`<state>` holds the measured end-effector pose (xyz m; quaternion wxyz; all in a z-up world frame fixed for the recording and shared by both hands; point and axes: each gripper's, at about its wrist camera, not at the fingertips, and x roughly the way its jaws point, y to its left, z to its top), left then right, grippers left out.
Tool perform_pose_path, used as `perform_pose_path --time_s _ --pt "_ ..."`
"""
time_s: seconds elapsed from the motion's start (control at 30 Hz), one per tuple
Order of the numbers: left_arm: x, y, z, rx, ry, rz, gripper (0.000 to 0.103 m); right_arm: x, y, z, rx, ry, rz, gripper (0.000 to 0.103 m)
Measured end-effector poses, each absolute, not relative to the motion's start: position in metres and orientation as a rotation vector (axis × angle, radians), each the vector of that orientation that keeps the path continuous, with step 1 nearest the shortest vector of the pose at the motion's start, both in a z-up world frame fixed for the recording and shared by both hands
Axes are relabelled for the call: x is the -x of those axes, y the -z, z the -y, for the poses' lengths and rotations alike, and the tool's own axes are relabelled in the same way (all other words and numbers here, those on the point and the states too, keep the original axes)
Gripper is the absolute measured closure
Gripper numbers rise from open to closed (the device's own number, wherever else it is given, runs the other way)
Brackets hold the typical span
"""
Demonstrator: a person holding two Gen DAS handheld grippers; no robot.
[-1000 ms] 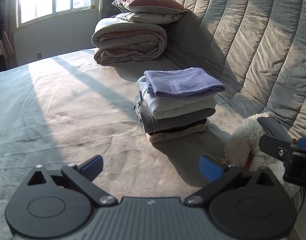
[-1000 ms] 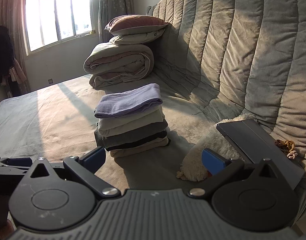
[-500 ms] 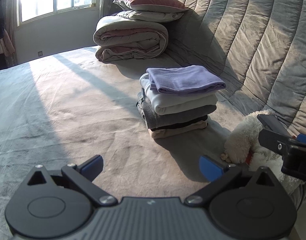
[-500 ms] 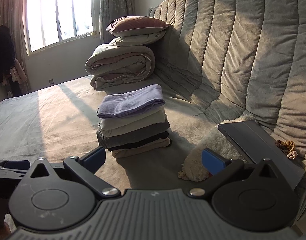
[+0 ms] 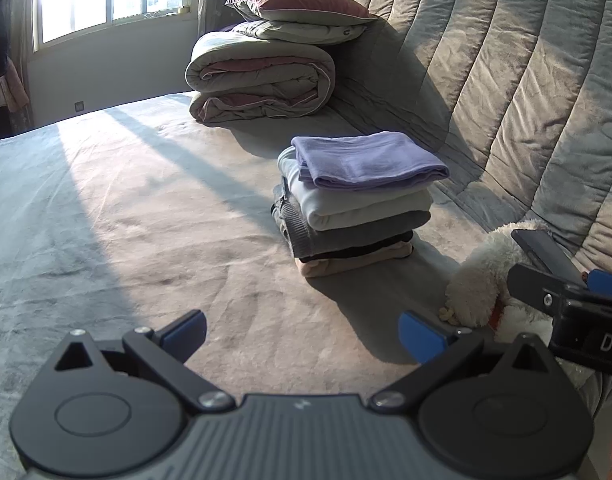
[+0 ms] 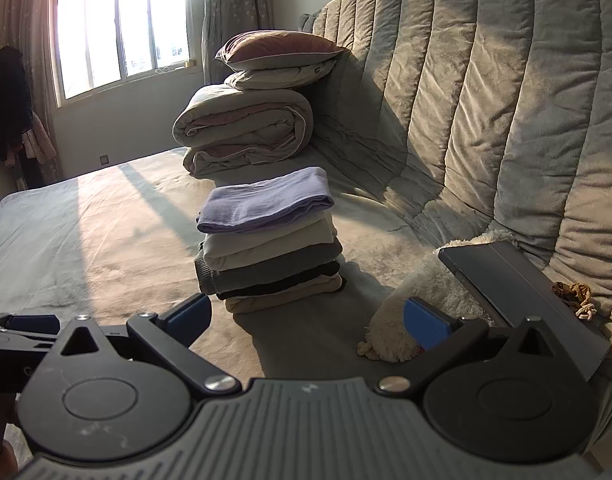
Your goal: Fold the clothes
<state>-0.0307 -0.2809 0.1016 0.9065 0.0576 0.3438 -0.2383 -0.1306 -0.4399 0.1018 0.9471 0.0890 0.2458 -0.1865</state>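
Clothes stack [image 5: 356,204] folded — left tool [image 5: 301,334] empty.

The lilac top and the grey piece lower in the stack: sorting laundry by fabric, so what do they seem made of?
Lilac top: looks like a thin, matte cotton-type jersey, smooth with soft folds. Grey piece: seems a thicker knit, with ribbing visible at its folded edge. Fibre content can't be confirmed.

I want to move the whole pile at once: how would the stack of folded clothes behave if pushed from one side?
The stack of folded clothes is soft, several layers high, so it would probably lean or shear. The lilac top piece lies loose and may slide off first.
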Motion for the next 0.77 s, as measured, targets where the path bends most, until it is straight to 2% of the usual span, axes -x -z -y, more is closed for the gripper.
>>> perform_pose_path --time_s 0.77 --pt "0.024 -0.101 0.268 -0.112 0.475 -0.72 0.001 0.122 -0.1 0.429 -0.155 0.387 -0.512 0.0"
